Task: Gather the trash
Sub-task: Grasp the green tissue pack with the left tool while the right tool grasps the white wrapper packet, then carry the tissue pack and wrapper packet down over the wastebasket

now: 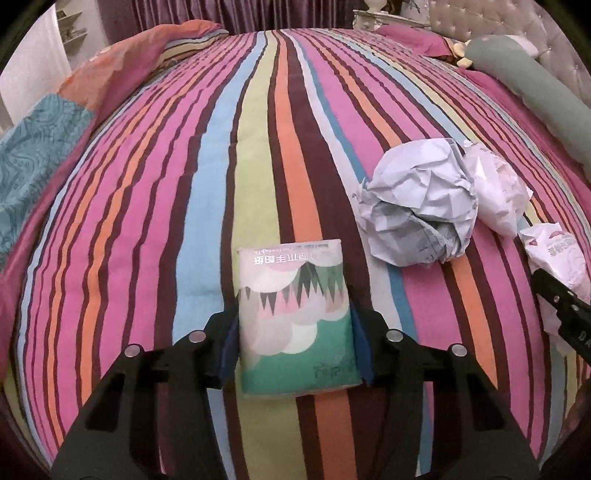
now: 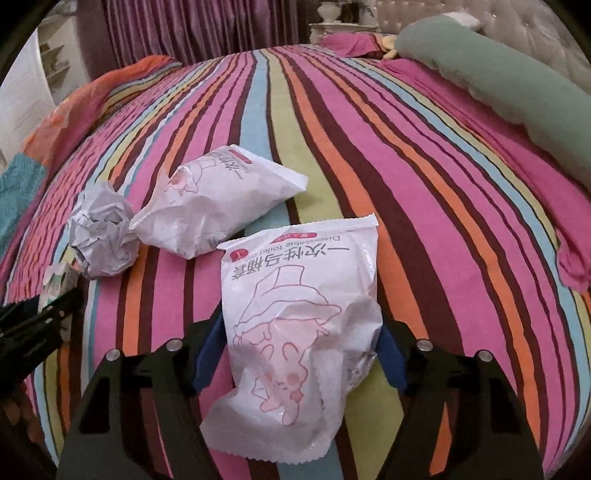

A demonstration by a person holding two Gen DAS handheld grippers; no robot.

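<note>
A green-and-white tissue pack [image 1: 295,295] lies on the striped bedspread [image 1: 147,221], and my left gripper [image 1: 295,347] is shut on it, its blue pads [image 1: 229,350] pressing both long sides. In the right wrist view, a white pouch with a pink cartoon [image 2: 299,295] sits between the pads of my right gripper [image 2: 301,350], which touch its two edges. A second white pouch [image 2: 218,199] and a crumpled ball of paper [image 2: 103,236] lie loose just beyond. The left wrist view shows that paper ball [image 1: 417,210] to the right of the pack, with the second pouch [image 1: 495,192] behind it.
A long green bolster [image 2: 498,85] lies along the right side by the tufted headboard [image 1: 517,26]. A folded orange and teal blanket [image 1: 55,129] is heaped at the left edge of the bed. Purple curtains [image 2: 184,29] hang behind.
</note>
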